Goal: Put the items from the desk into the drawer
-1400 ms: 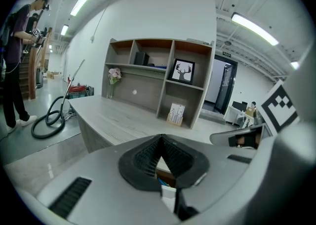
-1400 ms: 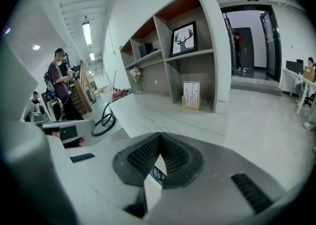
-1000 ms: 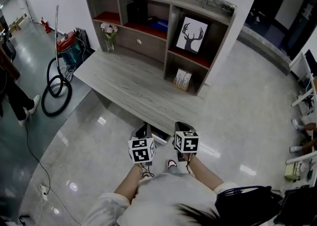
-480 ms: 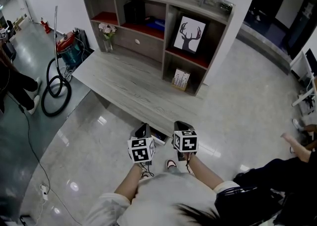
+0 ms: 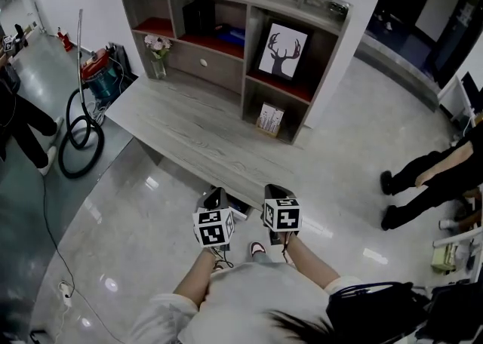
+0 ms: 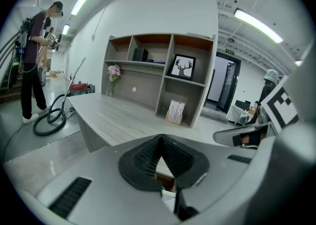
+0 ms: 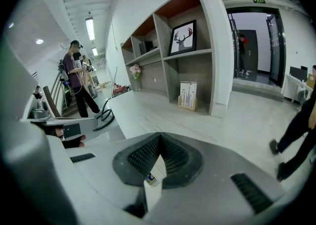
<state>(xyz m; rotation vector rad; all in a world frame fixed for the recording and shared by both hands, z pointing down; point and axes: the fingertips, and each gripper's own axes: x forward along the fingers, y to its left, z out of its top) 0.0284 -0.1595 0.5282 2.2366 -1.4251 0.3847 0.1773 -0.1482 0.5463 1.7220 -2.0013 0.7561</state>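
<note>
- Left gripper (image 5: 214, 201) and right gripper (image 5: 278, 191): held side by side in front of the person's chest, marker cubes upward, just short of the desk's near edge and well apart from every item.
- Left gripper, own view (image 6: 159, 138): the ribbed black jaws meet at their tips, clenched on nothing.
- Right gripper, own view (image 7: 159, 140): the jaws likewise meet at the tips and grasp nothing.
- Desk (image 5: 189, 133): a grey wood-grain top with a shelf unit (image 5: 326, 48) standing along its far edge.
- Card stand (image 5: 268, 119): upright in the shelf unit's lower right compartment, at the far right corner of the desk.
- Drawer (image 5: 211, 71): closed, with a white knob, set in the middle of the shelf unit under a red-lined shelf.
- Vase of flowers (image 5: 157, 56): upright near the desk's far left corner, against the shelf unit and just left of the drawer.
- Framed deer picture (image 5: 283, 50): leaning in the upper right compartment, above the card stand.
- Vacuum cleaner (image 5: 94, 71): on the floor beyond the desk's left edge, its hose looped beside it.
- Bystanders: one (image 5: 19, 120) at the far left and the legs of another (image 5: 430, 180) at the right.
</note>
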